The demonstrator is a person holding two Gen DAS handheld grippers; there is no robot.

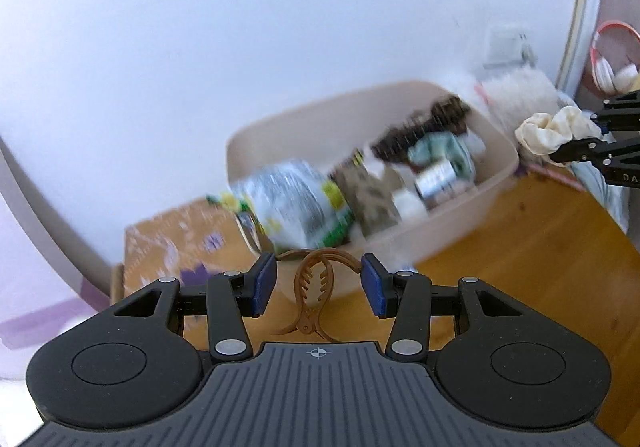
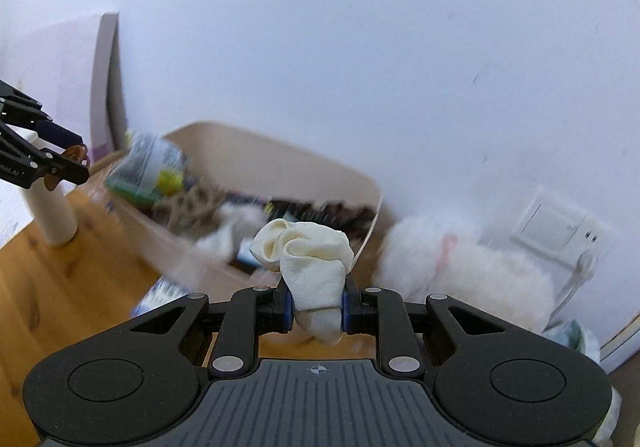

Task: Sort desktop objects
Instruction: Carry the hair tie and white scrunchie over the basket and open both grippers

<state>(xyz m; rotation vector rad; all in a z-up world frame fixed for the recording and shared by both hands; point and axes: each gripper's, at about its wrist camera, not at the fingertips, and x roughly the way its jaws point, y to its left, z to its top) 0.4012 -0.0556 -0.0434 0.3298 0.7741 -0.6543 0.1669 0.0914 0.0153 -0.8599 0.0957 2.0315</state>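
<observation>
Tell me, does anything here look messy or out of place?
The beige bin is heaped haphazardly, and a crinkly plastic packet leans out over its rim. Otherwise the left gripper holds a brown hair claw, the right gripper a cream scrunchie.

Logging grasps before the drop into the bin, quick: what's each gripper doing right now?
Left gripper: holding the brown hair claw clip between wide-set pads.
Right gripper: shut on the cream scrunchie.

your left gripper (image 1: 319,284) pinches a brown hair claw clip (image 1: 314,297) by its arched top, above the wooden desk (image 1: 520,267); a beige bin (image 1: 400,243) of blurred clutter sits just beyond.
</observation>
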